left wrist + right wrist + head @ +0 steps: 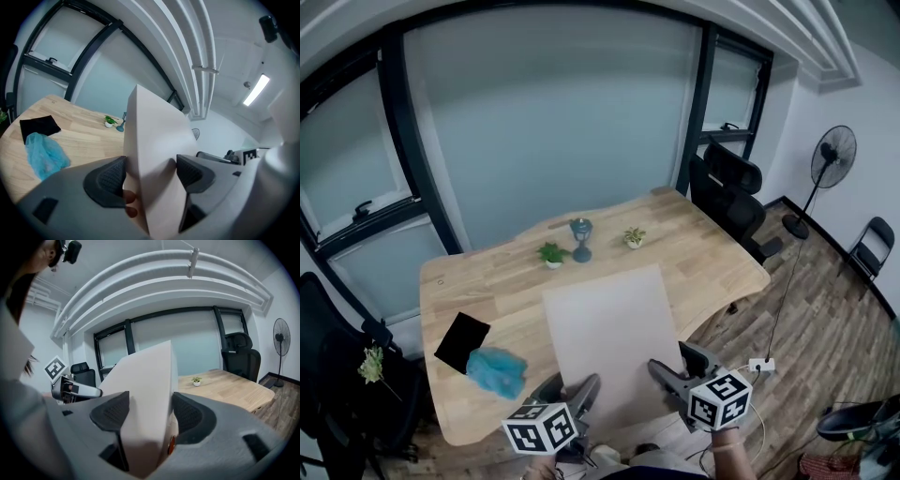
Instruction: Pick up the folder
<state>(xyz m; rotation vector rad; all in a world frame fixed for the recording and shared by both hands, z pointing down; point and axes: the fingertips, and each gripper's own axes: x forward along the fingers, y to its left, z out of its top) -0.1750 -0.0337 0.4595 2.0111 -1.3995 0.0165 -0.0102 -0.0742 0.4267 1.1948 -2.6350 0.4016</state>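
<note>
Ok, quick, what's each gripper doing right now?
Left gripper: closed on the folder, at its near edge.
Right gripper: closed on the same folder's near edge.

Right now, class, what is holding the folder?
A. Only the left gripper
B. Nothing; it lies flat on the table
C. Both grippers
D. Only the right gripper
C: the folder is clamped between the jaws of the left gripper and of the right gripper. Each gripper's own view shows both pads pressed against it.
</note>
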